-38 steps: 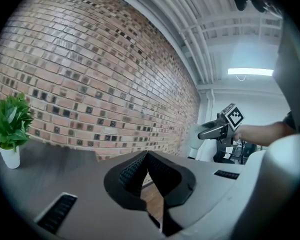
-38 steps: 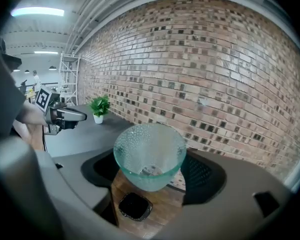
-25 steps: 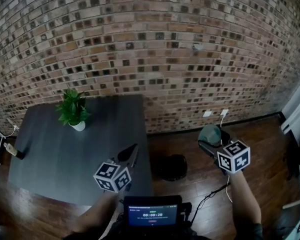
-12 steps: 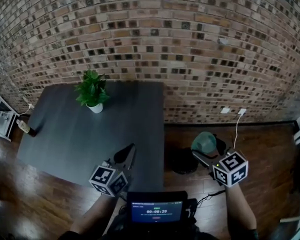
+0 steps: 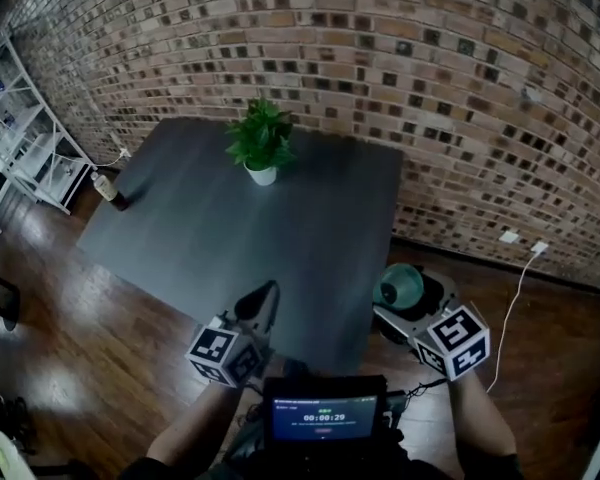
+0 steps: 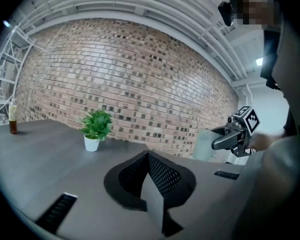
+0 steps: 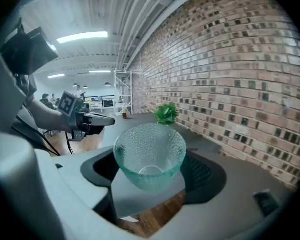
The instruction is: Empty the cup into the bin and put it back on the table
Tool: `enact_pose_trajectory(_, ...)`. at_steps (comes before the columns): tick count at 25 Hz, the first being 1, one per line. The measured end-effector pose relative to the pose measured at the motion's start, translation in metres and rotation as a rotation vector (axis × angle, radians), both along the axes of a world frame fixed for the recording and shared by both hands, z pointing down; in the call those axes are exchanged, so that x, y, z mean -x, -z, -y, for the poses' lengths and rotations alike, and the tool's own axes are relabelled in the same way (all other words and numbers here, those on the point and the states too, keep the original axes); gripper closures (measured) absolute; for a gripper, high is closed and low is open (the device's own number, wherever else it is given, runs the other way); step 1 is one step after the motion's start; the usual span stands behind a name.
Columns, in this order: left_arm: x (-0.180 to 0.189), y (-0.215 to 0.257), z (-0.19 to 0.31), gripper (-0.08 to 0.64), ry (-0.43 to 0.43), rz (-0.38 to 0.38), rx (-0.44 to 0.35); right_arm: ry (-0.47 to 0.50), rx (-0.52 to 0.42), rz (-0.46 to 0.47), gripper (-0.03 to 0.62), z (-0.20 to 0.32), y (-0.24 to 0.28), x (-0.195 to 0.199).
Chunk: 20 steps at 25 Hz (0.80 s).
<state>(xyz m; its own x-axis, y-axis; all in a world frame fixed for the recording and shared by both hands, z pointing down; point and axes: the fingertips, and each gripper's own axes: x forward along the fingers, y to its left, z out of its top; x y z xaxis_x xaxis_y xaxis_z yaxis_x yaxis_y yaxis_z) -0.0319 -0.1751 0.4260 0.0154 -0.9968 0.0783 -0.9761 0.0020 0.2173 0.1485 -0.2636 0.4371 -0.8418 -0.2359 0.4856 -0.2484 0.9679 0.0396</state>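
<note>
A pale green dimpled glass cup sits upright and looks empty, with my right gripper shut on it. In the head view the cup hangs just off the right edge of the dark grey table. It is above the black bin on the floor, which is partly hidden behind it. My left gripper is shut on nothing, low over the table's near edge. The left gripper view shows its jaws pressed together, with the cup off to the right.
A small potted plant stands near the table's far edge by the brick wall. A brown bottle stands on the table's left corner. White shelving is at far left. A cable lies on the wooden floor at right.
The view has swung left and the table fills more of it. Both grippers moved left; the cup now hangs beside the table's right edge over the bin. Both grips are unchanged.
</note>
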Motion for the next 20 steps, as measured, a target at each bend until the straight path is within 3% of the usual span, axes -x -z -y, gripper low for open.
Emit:
enact_pose_trajectory(7, 0.047, -0.001, -0.048, 0.560, 0.096, 0.007, 0.004, 0.108, 0.024, 0.021, 0.209, -0.048, 0.006, 0.064)
enact_pose_trajectory(20, 0.151, -0.020, -0.112, 0.560, 0.041, 0.030, 0.009, 0.063, 0.047, 0.011, 0.209, -0.120, -0.018, 0.175)
